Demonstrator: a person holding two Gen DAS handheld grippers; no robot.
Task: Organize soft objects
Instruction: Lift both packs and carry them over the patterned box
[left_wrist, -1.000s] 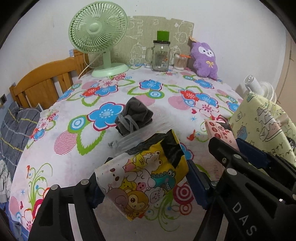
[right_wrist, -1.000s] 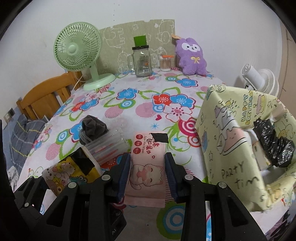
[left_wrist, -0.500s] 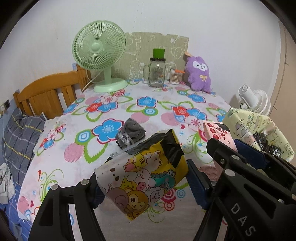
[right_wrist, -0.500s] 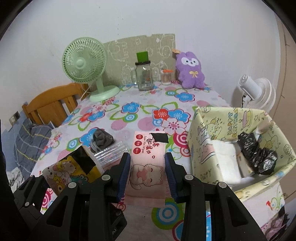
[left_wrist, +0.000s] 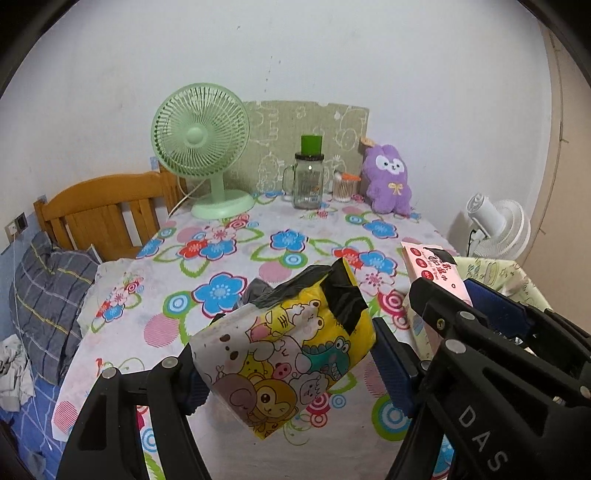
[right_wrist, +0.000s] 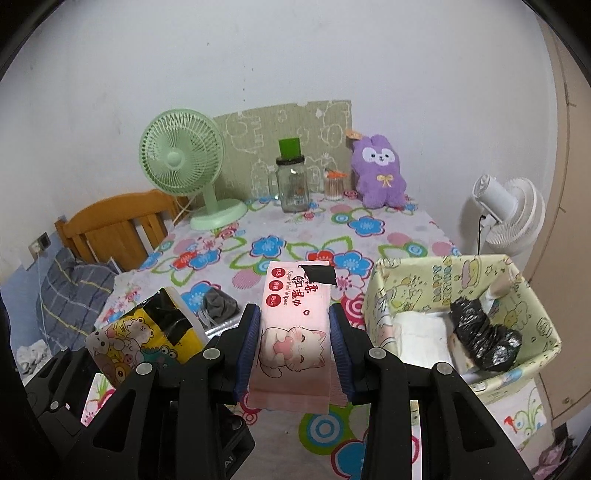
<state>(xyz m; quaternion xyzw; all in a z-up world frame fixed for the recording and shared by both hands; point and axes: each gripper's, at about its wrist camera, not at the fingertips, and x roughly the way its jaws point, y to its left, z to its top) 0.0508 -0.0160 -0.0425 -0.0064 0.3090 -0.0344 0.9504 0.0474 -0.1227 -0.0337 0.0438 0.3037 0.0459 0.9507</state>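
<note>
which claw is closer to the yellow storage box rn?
Right. The right claw, shut on the pink wipes pack, sits just beside the yellow box. The left claw, holding the cartoon tissue pack, is farther out, beyond the right claw.

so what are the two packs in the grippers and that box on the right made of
Yellow cartoon tissue pack: thin, glossy plastic film, crinkled, patched with black tape.
Pink wet wipes pack: smooth plastic film with a slight sheen and a flat sealed end.
Yellow storage box: probably fabric or paper-covered card; its printed matte walls sag slightly.
</note>
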